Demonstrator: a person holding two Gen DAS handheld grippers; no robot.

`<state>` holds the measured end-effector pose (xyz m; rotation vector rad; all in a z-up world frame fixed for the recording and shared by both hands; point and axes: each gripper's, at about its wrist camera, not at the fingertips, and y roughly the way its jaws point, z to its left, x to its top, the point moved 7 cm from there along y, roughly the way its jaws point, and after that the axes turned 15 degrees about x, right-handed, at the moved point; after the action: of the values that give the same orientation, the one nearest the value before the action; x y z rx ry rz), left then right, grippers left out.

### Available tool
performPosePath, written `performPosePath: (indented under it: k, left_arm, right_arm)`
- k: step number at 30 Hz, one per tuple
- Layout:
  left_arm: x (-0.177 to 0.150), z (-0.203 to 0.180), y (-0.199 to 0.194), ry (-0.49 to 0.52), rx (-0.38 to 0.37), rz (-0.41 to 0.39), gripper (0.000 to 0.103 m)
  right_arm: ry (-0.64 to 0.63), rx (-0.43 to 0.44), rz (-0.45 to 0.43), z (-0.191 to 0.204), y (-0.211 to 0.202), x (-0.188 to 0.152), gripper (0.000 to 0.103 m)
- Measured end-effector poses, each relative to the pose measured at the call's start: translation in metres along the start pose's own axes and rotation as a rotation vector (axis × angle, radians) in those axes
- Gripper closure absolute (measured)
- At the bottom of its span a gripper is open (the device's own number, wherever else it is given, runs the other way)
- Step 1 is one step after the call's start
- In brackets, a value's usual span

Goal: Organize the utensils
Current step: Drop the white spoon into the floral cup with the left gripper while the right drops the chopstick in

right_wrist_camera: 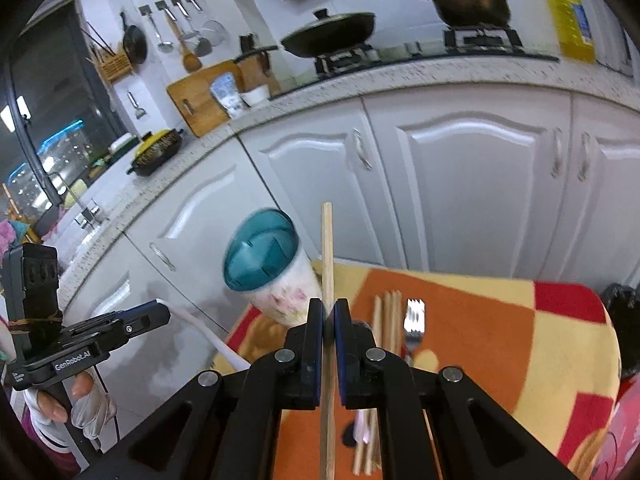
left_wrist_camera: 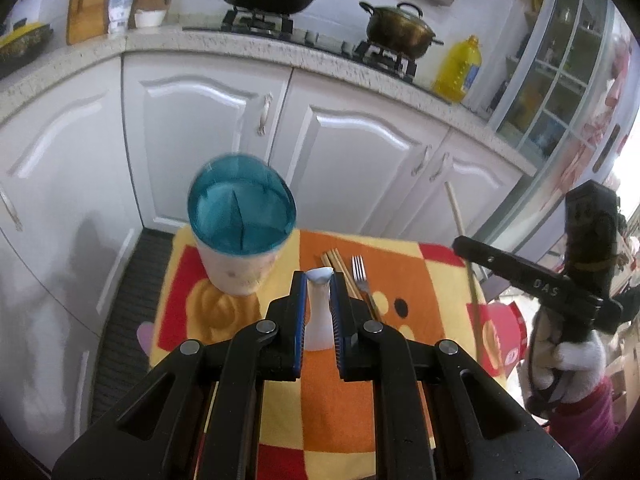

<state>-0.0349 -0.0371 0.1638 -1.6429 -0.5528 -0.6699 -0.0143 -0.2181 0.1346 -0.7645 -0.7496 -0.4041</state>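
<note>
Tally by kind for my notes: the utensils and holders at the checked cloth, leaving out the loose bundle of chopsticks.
White ceramic spoon, in left gripper: 1
Wooden chopstick, in right gripper: 1
Silver metal fork: 1
Teal-topped white holder: 1
Total: 4

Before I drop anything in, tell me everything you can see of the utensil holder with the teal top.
The utensil holder is a round cup with a pale body, faint pink floral print and a translucent teal upper section. Dividers split its inside into compartments, and no utensil shows in them. It stands upright at the far left corner of the checked cloth, in front of the white cabinets, left of the chopsticks and fork lying there. Neither gripper touches it. It is slightly blurred.
</note>
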Motion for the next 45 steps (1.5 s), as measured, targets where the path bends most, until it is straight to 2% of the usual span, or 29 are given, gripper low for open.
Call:
performPosePath:
  k: [4,7,9,11,17,24,26,27,31,40,45]
  left_arm:
    - [0.031,0.009,-0.016,0.002,0.011,-0.03,0.093]
    - [0.065,0.017,-0.029,0.023,0.044,-0.084,0.093]
    - [0.09,0.023,-0.035,0.037,0.074,-0.138,0.093]
    - [0.106,0.031,-0.029,0.032,0.093,-0.155,0.093]
    - [0.124,0.049,0.024,0.031,0.153,-0.113,0.093]
    - [0.121,0.063,0.075,0.035,0.183,-0.036,0.093]
    - [0.116,0.065,0.084,0.044,0.194,-0.021,0.093]
    - [0.113,0.065,0.088,0.048,0.199,-0.014,0.099]
    - [0.104,0.069,0.104,0.049,0.207,0.014,0.099]
    - [0.087,0.071,0.116,0.002,0.198,0.041,0.099]
    - [0.078,0.066,0.13,-0.01,0.183,0.068,0.099]
  right_arm:
    - [-0.022,0.056,-0.024,0.017,0.023,0.034,0.098]
    - [-0.02,0.083,-0.054,0.025,0.044,0.068,0.098]
    - [-0.016,0.089,-0.091,0.027,0.058,0.088,0.098]
    - [0.026,0.106,-0.134,0.024,0.08,0.108,0.098]
    - [0.011,0.058,-0.184,0.012,0.135,0.147,0.098]
    - [-0.004,0.029,-0.216,-0.013,0.19,0.172,0.098]
    - [-0.043,0.012,-0.236,-0.012,0.198,0.173,0.098]
    - [-0.055,0.008,-0.239,-0.011,0.199,0.17,0.098]
    - [-0.137,-0.022,-0.217,-0.008,0.206,0.148,0.098]
    - [-0.103,0.083,-0.096,-0.002,0.203,0.111,0.098]
    - [-0.085,0.092,-0.07,-0.002,0.198,0.098,0.097]
